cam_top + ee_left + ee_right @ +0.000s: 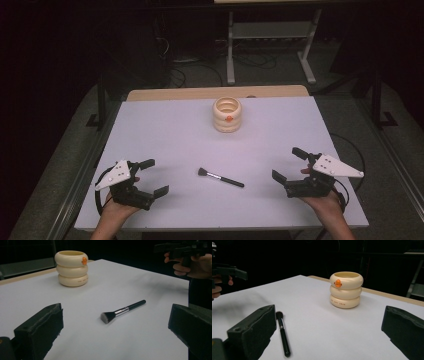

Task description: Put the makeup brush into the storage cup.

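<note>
A black makeup brush [220, 177] [122, 311] [282, 332] lies flat on the white table [165, 135] near its front middle, bristles toward the left. A cream ringed cup [227, 114] [72, 268] [346, 289] with an orange mark stands upright at the back centre. My left gripper [156, 177] [117, 332] rests at the front left, jaws wide open and holding nothing. At the front right my right gripper [289, 165] [329, 332] is open too, with nothing between its jaws. The brush lies between the two grippers, apart from both.
A wooden strip [210, 93] runs along the table's far edge. Beyond it stand a metal frame [270, 45] and cables on a dark floor. Metal rails [75, 190] flank the table's sides.
</note>
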A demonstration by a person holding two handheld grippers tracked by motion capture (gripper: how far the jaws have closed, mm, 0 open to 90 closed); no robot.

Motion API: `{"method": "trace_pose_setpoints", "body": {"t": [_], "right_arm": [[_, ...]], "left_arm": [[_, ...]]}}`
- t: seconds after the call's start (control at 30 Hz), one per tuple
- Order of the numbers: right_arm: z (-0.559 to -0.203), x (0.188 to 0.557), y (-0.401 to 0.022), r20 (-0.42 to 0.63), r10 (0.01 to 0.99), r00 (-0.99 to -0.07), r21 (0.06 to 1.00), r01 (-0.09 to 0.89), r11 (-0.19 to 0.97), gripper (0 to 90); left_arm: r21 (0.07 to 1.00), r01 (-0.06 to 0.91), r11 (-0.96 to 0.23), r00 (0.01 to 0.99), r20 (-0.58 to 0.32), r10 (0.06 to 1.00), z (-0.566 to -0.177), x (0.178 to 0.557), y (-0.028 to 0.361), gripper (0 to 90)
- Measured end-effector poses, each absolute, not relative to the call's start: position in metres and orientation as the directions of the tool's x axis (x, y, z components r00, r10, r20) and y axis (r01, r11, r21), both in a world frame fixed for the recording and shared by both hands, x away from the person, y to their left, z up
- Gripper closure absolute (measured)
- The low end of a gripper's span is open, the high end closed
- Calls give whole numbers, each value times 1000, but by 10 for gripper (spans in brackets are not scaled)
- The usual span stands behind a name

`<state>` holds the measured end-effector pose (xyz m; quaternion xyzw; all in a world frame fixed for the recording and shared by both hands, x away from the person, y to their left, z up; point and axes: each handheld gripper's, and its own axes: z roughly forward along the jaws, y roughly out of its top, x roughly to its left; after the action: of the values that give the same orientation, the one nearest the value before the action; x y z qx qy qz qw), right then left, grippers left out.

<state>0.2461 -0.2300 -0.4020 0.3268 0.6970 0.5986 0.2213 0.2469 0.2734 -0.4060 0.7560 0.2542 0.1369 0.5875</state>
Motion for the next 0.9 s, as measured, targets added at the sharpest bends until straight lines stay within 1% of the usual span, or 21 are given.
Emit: {"method": "trace_pose_setpoints", "body": {"t": [0.07,0.23,0.27,0.47,0.77,0.9], "right_arm": [[-402,247,-230,81,716,-693,980,186,69,0],[-403,247,-229,94,710,-698,975,209,77,0],[-403,248,-228,80,710,-699,978,193,80,0],[-402,253,-226,81,698,-711,978,191,82,0],[-399,257,-216,66,679,-731,978,183,102,0],[-399,261,-213,72,671,-738,980,177,89,0]], "left_arm": [[958,224,-179,833,-93,545,-406,247,272,0],[959,221,-176,834,-93,544,-406,247,271,0],[960,223,-171,836,-98,540,-405,247,271,0],[958,216,-190,835,-81,544,-406,247,271,0],[960,224,-169,831,-97,548,-408,245,275,0],[958,236,-165,825,-108,555,-407,245,277,0]]}}
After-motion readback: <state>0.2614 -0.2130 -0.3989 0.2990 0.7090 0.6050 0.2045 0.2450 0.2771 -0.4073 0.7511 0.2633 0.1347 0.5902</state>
